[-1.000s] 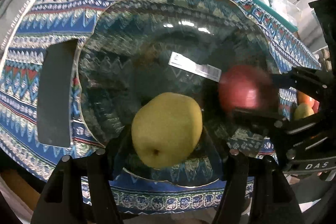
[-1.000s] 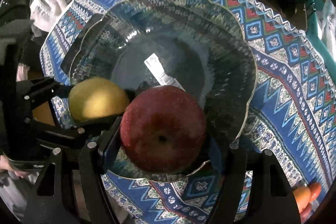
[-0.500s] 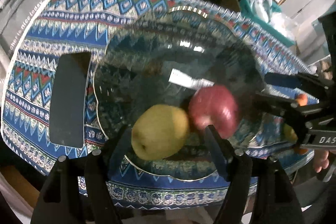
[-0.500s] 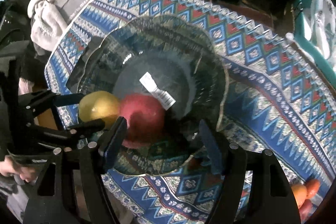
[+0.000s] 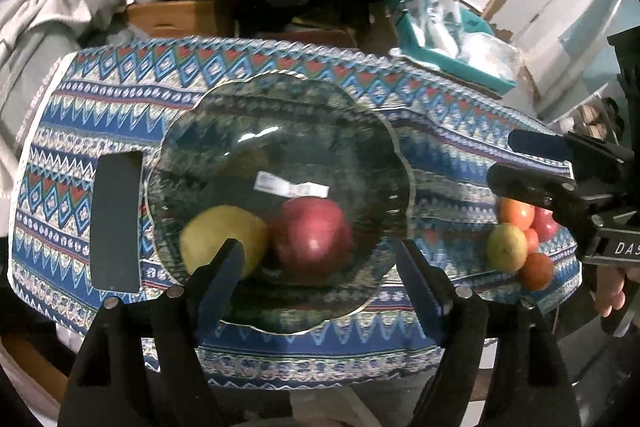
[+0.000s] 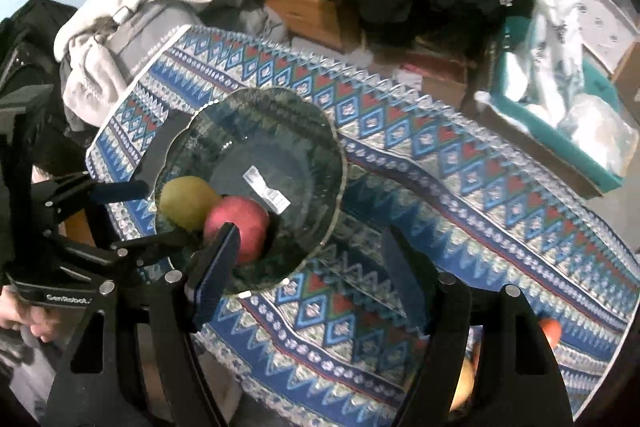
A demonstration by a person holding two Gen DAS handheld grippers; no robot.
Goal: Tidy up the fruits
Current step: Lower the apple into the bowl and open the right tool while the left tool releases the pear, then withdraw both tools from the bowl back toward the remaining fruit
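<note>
We hold our left gripper and right gripper apart; red apple touches yellow apple in the glass bowl.

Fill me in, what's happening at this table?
A person with a gripper in each hand is sorting fruit into a glass bowl on a patterned cloth. A yellow apple and a red apple lie side by side in the bowl. The left gripper and right gripper are both open and empty, above the near edge. More fruit waits in a pile on the cloth to the bowl's right.
</note>
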